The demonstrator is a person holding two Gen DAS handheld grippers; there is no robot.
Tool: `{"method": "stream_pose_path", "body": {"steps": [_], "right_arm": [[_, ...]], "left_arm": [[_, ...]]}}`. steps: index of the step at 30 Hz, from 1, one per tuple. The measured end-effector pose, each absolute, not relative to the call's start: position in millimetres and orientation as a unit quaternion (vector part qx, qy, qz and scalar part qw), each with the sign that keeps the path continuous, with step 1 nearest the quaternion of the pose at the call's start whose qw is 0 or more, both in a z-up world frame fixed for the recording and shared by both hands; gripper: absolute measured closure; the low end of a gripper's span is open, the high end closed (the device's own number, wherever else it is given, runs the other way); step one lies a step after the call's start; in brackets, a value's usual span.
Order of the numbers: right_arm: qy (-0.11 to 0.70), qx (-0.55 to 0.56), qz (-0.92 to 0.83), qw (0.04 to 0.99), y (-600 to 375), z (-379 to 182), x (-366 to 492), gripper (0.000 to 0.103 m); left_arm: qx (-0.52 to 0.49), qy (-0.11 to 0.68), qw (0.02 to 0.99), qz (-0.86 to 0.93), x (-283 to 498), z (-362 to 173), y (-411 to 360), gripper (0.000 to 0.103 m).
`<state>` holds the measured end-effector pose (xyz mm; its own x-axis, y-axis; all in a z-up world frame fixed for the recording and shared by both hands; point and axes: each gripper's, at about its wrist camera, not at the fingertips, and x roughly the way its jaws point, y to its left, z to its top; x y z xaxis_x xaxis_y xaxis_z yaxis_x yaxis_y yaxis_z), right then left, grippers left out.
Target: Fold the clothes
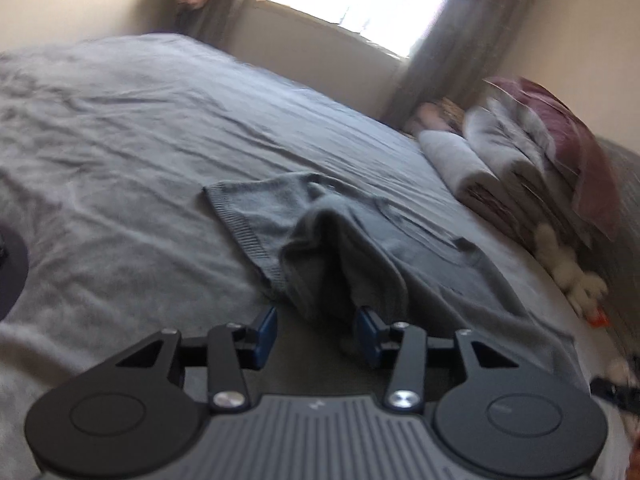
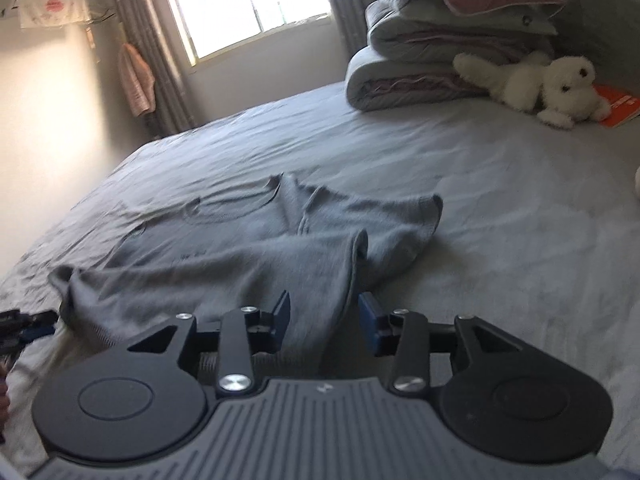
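1. Both sets of jaws stand apart: the left gripper (image 1: 316, 334) has a raised fold of the grey knit sweater (image 1: 360, 240) between its blue pads (image 1: 267, 330), and neither pad visibly presses on it.
2. Jaws of the right gripper (image 2: 324, 318) are likewise parted, with a hanging edge of the same sweater (image 2: 248, 248) passing between them, loose rather than pinched.
3. Most of the sweater lies on the grey bed sheet (image 1: 120, 140), rumpled, with a ribbed hem toward the left wrist view's near side; only the near edges stand up off the sheet.
4. Judging by this, each gripper sits at one near corner so the cloth can be spread or laid over evenly, and the fold is not yet made.
5. A stack of folded bedding (image 2: 420, 60), a white plush dog (image 2: 536, 84) and an orange book (image 2: 618, 108) sit well apart at the head of the bed, leaving the middle for folding.
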<state>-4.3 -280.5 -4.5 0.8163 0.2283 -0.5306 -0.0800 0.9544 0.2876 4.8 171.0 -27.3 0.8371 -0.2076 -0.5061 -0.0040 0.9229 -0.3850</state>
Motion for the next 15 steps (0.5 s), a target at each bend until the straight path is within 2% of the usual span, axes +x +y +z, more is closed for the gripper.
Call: {"method": "stream_pose_path", "body": {"steps": [5, 7, 12, 14, 15], "right_arm": [[0.318, 0.104, 0.109, 0.936, -282, -15, -8, 0.059], [0.326, 0.091, 0.125, 0.933, -279, -19, -9, 0.054], [0.329, 0.045, 0.147, 0.932, -268, -29, -10, 0.053], [0.315, 0.032, 0.145, 0.937, -264, -30, -10, 0.053], [0.308, 0.026, 0.144, 0.94, -262, -31, -10, 0.053]], "left_arm": [[-0.15, 0.277, 0.943, -0.104, 6, -30, 157, 0.056], [-0.142, 0.28, 0.943, -0.114, 10, -32, 149, 0.056], [-0.118, 0.283, 0.947, -0.093, 18, -38, 134, 0.057], [-0.124, 0.282, 0.948, -0.083, 22, -40, 133, 0.064], [-0.128, 0.282, 0.947, -0.081, 23, -42, 133, 0.079]]}}
